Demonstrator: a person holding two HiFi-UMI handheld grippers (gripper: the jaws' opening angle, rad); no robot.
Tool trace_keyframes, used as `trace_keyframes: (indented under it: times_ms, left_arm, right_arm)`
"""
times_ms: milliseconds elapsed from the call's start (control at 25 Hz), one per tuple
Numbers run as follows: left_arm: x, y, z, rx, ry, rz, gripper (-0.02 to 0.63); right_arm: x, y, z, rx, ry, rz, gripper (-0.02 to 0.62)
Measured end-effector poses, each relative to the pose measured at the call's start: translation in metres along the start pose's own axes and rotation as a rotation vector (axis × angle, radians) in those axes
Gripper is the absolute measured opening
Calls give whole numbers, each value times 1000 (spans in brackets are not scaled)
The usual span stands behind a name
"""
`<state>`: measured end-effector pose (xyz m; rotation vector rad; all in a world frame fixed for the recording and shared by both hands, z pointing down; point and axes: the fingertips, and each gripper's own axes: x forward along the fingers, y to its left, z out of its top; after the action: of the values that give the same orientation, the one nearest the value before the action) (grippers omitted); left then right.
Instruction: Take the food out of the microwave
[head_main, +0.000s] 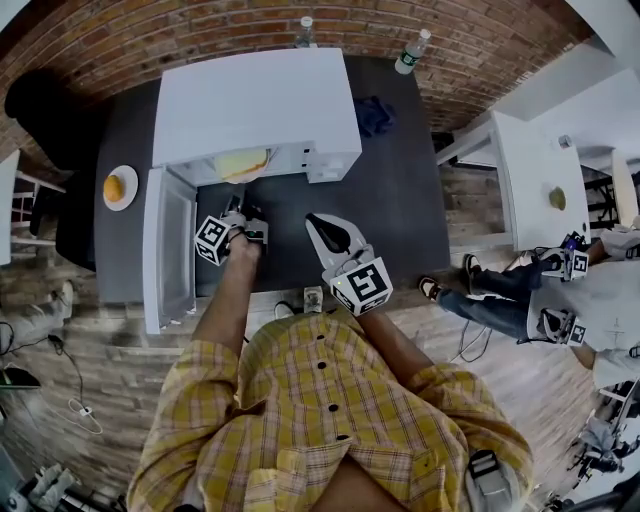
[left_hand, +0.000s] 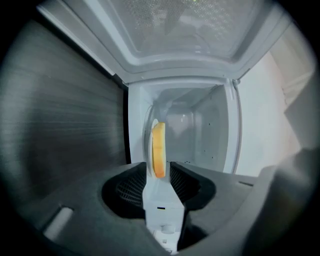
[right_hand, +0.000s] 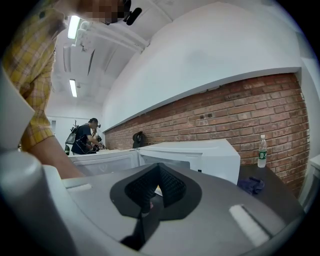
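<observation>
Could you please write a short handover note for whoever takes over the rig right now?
Left gripper: jaws open, empty, aimed into the microwave.
Right gripper: jaws together, empty, over the table.
Food: on its plate inside the cavity.
Done: door open.
To do: grip the plate, lift it out, set it on the table.

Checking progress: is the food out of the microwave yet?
No, the food sits inside the microwave, whose door stands open.
</observation>
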<state>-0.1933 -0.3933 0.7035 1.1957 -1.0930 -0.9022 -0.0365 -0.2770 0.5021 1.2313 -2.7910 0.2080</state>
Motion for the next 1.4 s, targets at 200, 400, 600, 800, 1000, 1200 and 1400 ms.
trace_keyframes:
  times_ms: [200,400,600,800,1000,1200,1400]
  left_arm:
    - [8,10,5,-71,-65,18,143]
    - [19,11,3,-91,-89,26,135]
    - [25,11,5,-76,-111,28,81]
    - [31,13,6,-74,-125,33,81]
    - [33,14,8,-52,-139,49,15]
    - [29,10,7,8,-120,41,12]
    - [18,7,4,9,-111,30,12]
  right_arm:
    - [0,-5,-2,2,6,-10,3]
    - [1,-8,-4,5,15,-15,3]
    - [-1,-13,-8,8,28,-27,3]
    - [-2,-20,-10,15,33,-36,3]
    - [-3,-23,-11,17,35,-38,3]
    - [-4,-27,-14,27,35,-42,3]
    - [-8,-34,-11,41,16,-71,3]
